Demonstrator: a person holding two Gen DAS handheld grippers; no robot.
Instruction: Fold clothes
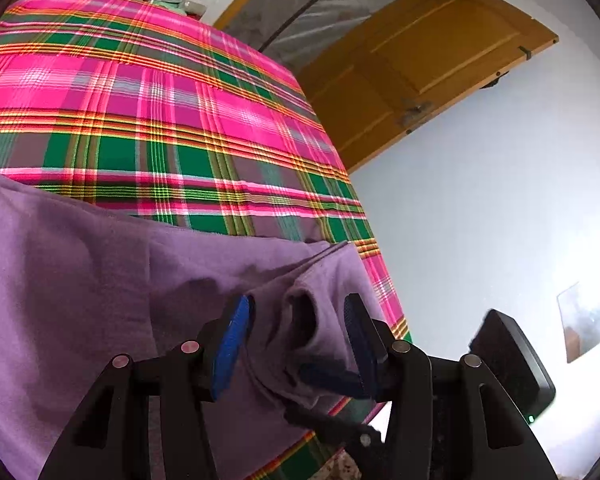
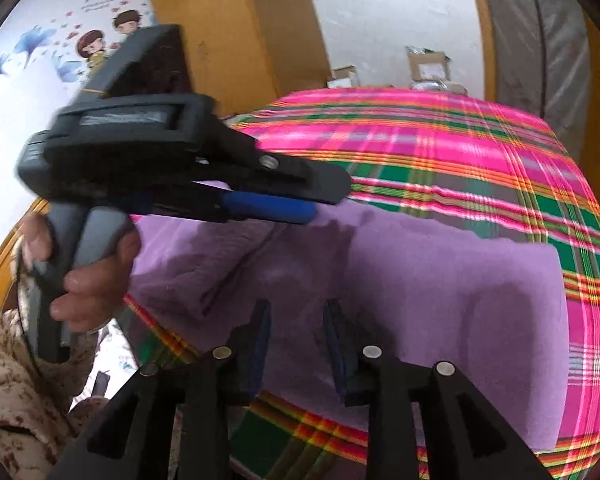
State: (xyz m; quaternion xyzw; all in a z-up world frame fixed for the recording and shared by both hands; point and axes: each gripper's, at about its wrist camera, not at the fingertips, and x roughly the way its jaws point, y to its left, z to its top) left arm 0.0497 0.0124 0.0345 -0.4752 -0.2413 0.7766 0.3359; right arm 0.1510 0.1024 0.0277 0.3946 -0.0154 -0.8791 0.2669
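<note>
We're mid-fold: our left gripper (image 1: 296, 336), jaws part-open, straddles a bunched end of the soft purple garment (image 2: 440, 300) near the plaid bedcover (image 1: 160, 92) edge, right gripper (image 2: 296, 344) open, empty.

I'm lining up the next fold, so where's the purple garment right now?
The purple garment lies on the plaid cloth at its near edge; in the left wrist view, a bunched fold sits between the left tongs.

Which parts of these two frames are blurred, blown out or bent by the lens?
Left wrist view: sharp on the purple garment and plaid cloth; the white wall at right is overexposed; the wooden door bows from fisheye distortion. Right wrist view: the left tongs and the hand show motion blur; the plaid stripes smear and curve toward the rim.
</note>
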